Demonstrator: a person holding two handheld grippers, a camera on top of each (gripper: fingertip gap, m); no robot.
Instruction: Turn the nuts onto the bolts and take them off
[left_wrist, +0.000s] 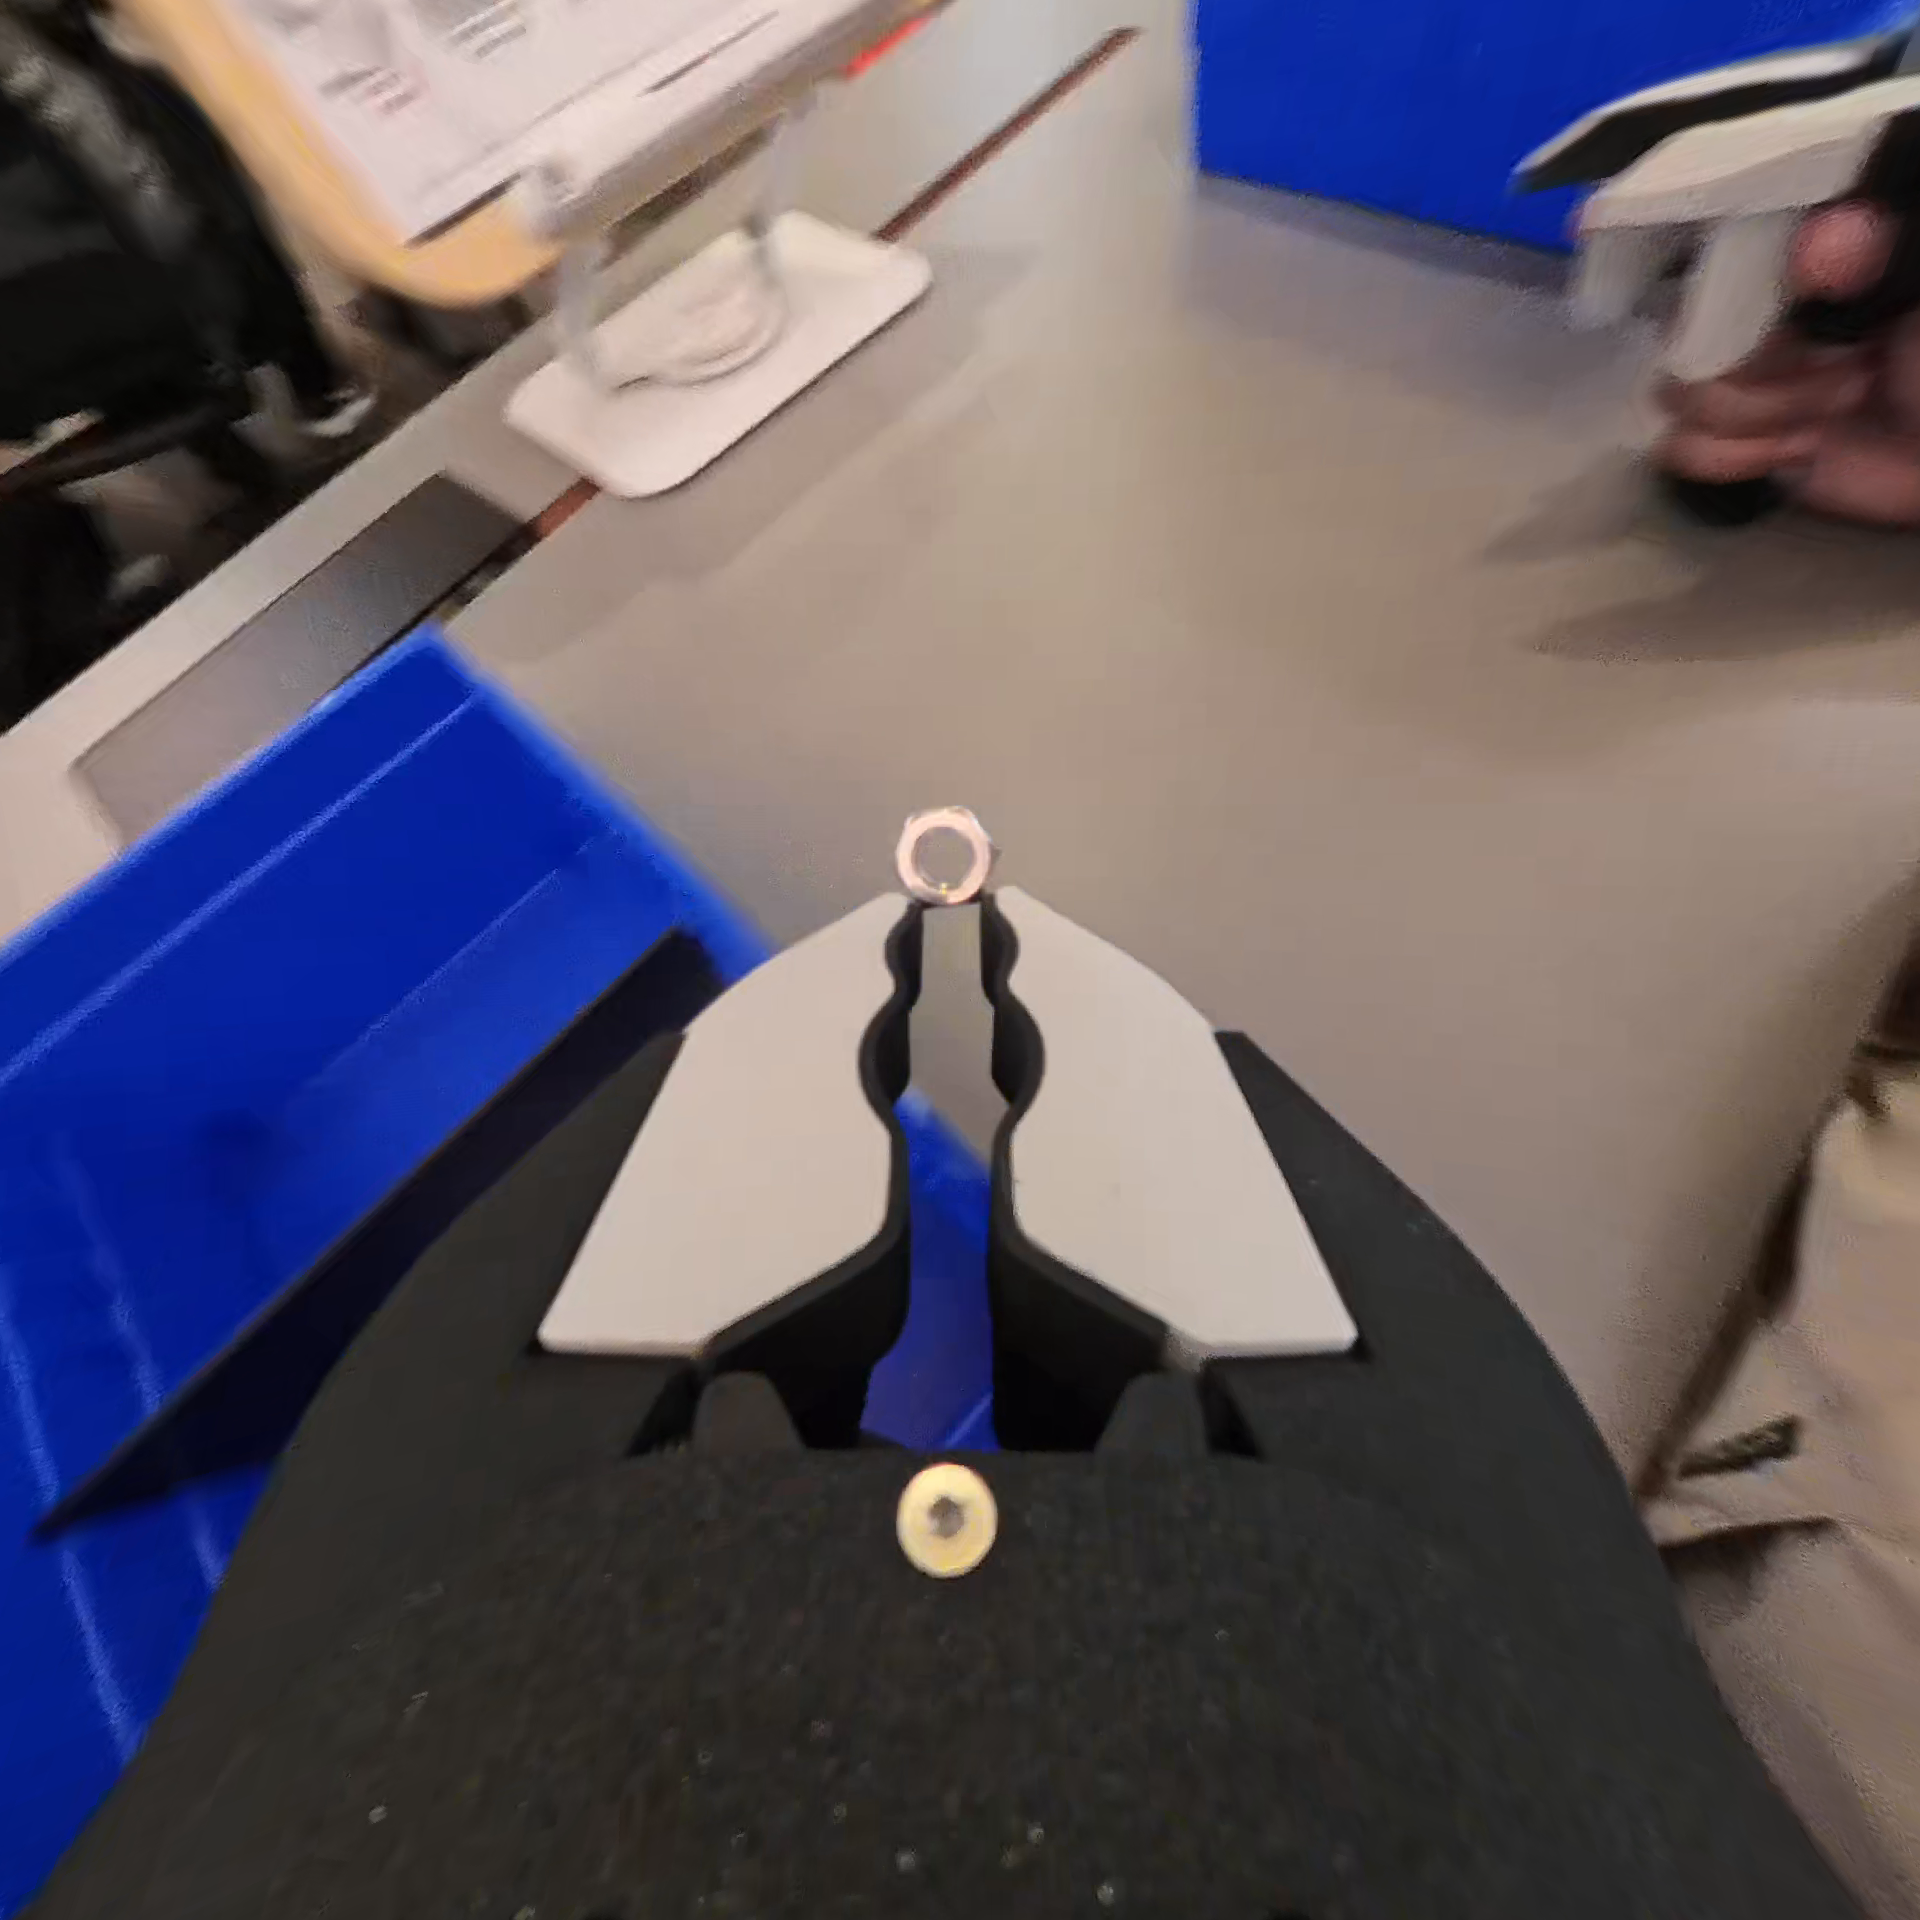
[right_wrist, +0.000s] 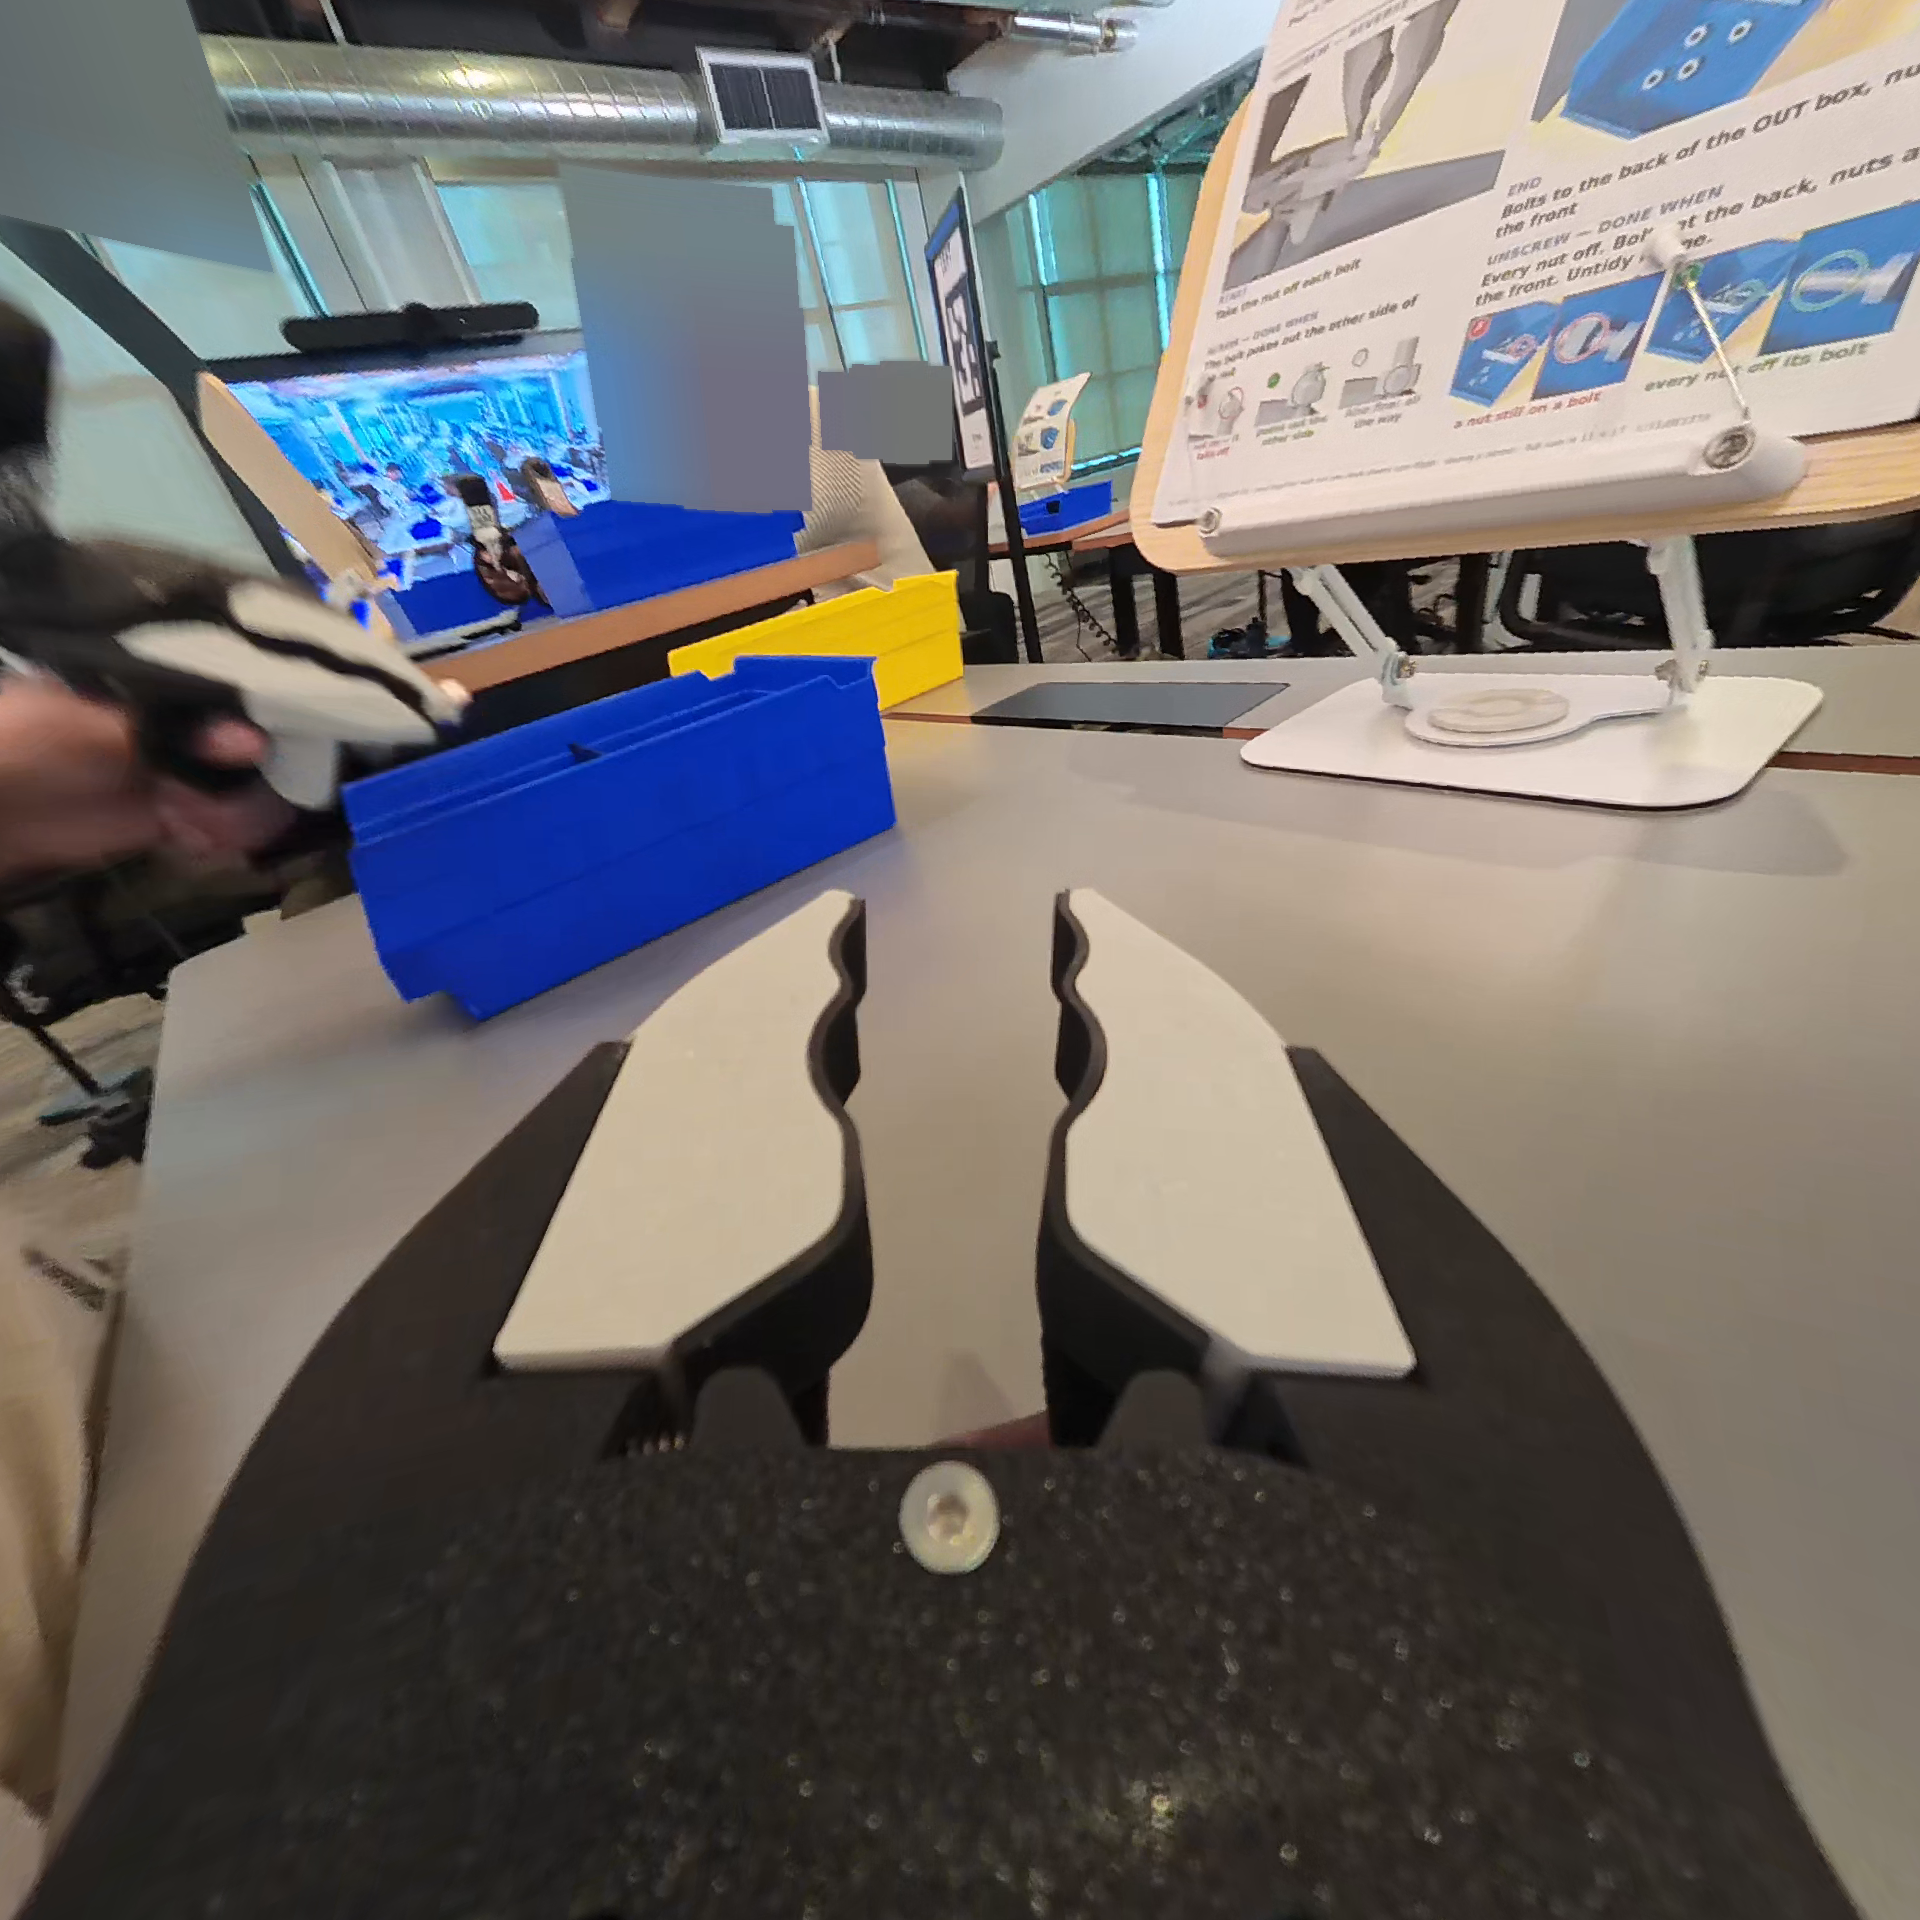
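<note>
My left gripper (left_wrist: 948, 902) is shut on a small silver hex nut (left_wrist: 945, 862), pinched at the very fingertips with its hole facing the camera, held above the grey table beside a blue bin (left_wrist: 260, 1039). My right gripper (right_wrist: 958, 909) is open and empty, low over the grey table (right_wrist: 1351, 987). The right gripper also shows blurred at the far right of the left wrist view (left_wrist: 1704, 197), held by a hand. The left gripper shows at the left edge of the right wrist view (right_wrist: 301, 665), above the blue bin (right_wrist: 623, 831). No bolt is in view.
A white stand (right_wrist: 1538, 738) holding an instruction sheet (right_wrist: 1507, 260) sits at the back right of the table. A yellow bin (right_wrist: 831, 634) lies behind the blue one. A second blue bin (left_wrist: 1455, 104) stands at the back. A beige sleeve (left_wrist: 1818, 1351) is at the right.
</note>
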